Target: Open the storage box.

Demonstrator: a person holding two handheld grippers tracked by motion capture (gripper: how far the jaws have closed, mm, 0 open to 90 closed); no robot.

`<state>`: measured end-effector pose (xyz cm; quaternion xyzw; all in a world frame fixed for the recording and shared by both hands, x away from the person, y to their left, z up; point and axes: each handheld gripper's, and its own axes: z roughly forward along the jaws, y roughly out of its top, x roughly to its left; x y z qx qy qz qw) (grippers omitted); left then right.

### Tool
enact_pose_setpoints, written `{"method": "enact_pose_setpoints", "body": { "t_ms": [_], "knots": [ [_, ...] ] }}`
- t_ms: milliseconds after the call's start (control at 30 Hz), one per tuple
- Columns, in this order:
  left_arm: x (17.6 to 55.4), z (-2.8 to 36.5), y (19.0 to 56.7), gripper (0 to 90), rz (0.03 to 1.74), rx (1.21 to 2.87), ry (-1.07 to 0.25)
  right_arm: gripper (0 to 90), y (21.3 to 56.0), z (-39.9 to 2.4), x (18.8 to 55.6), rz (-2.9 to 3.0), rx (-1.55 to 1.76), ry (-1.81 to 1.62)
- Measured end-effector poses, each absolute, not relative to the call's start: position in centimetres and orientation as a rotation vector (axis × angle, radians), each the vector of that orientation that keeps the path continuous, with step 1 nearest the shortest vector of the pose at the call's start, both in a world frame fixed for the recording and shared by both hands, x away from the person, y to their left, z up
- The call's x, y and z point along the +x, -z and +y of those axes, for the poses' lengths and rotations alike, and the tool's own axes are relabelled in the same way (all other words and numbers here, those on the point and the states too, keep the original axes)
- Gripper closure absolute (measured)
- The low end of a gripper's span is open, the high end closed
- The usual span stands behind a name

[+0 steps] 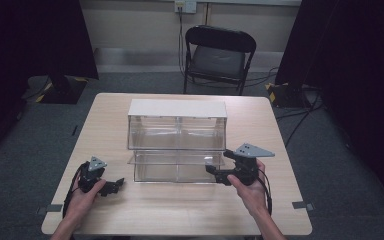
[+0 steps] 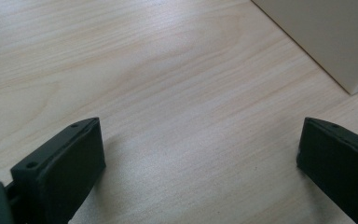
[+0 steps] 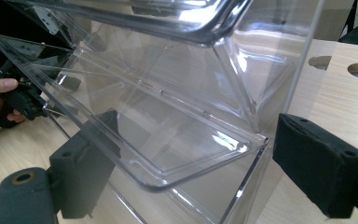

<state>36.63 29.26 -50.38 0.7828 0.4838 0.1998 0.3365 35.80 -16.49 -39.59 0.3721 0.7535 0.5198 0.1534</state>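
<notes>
The right hand-held gripper (image 3: 182,172) sits nearest, its jaws spread wide to either side of the lower flap (image 3: 135,140) of the clear plastic box (image 1: 177,142). Nothing is pinched, and the flap's front edge lies between the pads, probably so it can be caught and lifted or shut. The left hand-held gripper (image 2: 200,163) rests low over the bare bench (image 2: 168,70), jaws likewise spread and empty, just beside the box's front left corner, likely waiting to steady it. The box stands mid-bench, its white lid (image 1: 177,108) on top and a chair (image 1: 219,56) beyond.
</notes>
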Motion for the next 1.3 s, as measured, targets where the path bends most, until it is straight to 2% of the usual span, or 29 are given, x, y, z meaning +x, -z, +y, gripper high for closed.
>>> {"method": "enact_pose_setpoints", "body": {
  "t_ms": [1300],
  "knots": [
    [36.6, 29.3, 50.4, 0.3, 1.262, 2.041, -0.521, 13.7, 38.6, -16.6, 36.7, 2.135, 1.072, -1.523]
  ]
}}
